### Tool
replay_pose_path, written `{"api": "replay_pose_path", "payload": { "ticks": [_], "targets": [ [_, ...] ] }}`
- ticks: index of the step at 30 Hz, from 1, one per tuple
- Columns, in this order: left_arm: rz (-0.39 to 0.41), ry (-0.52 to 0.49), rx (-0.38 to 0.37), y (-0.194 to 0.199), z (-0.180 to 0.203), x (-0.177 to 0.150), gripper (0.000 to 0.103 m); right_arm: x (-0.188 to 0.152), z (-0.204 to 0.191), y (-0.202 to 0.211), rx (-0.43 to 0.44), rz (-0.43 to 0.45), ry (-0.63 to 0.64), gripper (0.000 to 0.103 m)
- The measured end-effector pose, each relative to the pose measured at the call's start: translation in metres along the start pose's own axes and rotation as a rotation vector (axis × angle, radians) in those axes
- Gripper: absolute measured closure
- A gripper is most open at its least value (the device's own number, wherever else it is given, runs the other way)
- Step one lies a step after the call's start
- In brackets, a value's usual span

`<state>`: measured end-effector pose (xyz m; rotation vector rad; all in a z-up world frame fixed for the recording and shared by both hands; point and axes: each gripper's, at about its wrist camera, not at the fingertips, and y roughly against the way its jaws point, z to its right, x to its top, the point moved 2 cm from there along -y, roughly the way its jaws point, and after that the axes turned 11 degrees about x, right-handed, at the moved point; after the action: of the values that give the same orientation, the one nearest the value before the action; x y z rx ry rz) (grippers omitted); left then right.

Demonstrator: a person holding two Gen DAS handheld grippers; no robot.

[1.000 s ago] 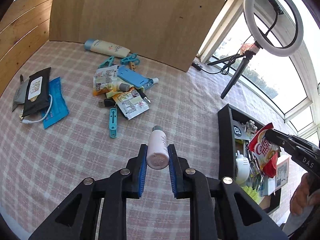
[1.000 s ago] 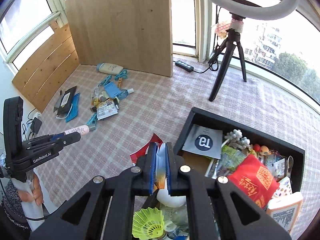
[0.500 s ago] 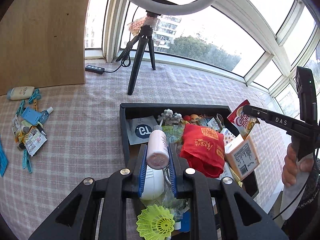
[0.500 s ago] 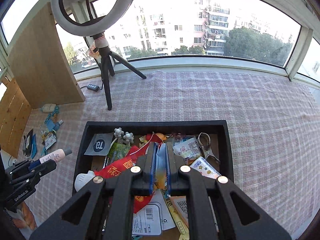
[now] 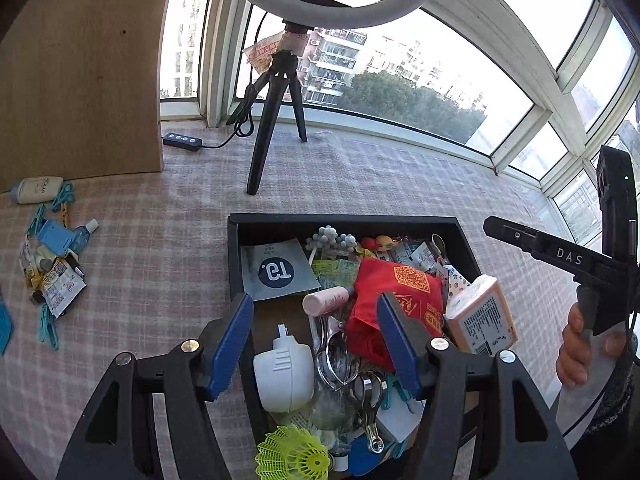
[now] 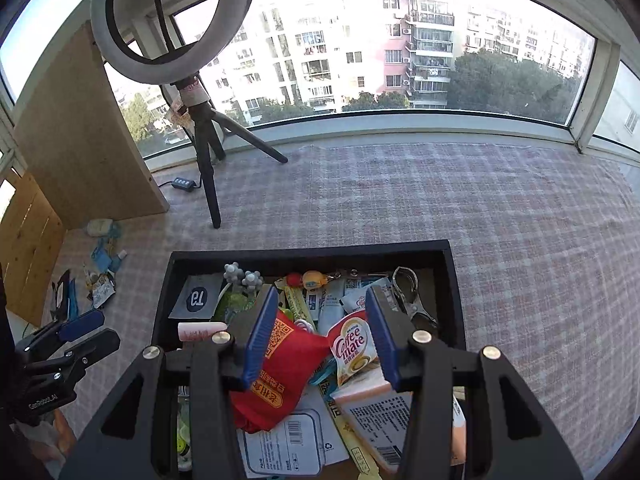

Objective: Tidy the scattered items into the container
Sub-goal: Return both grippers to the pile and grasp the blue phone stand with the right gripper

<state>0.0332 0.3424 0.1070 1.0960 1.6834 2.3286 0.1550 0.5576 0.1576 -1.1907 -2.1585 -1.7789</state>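
Pink bottle [image 5: 326,300] and coffee sachet [image 6: 354,346] are seen lying released in the black container [image 5: 466,236], both grippers' jaws having just been opened and nothing being pinched by left gripper [image 5: 316,344] or right gripper [image 6: 320,338]; scattered items [image 5: 52,256] are judged to be fetched next.

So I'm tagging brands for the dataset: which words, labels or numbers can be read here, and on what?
"Coffee mate": sachet in the black box.
"T3", seen upside down: grey packet.
"DAS": side of the right gripper.
"GenRobot.AI": side of the left gripper.
"AQUA": white tube on the cloth, faint.
Red pouch: Chinese characters and a QR code.
Remaining print: too small to read.
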Motion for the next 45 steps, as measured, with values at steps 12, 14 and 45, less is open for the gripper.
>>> {"api": "replay_pose_path", "payload": {
  "ticks": [12,14,45],
  "targets": [
    [-0.014,0.228,0.179,-0.002,-0.142,-0.031,0.042,0.001,-0.122,-0.058,0.176,-0.112,0.188,0.058],
    [-0.016,0.27,0.203,-0.002,-0.166,-0.038,0.042,0.001,-0.147,-0.071,0.203,-0.134,0.233,0.058],
    [-0.097,0.331,0.211,-0.066,-0.274,-0.051,0.055,0.007,-0.393,-0.315,0.328,-0.559,0.668,0.058]
  ]
}}
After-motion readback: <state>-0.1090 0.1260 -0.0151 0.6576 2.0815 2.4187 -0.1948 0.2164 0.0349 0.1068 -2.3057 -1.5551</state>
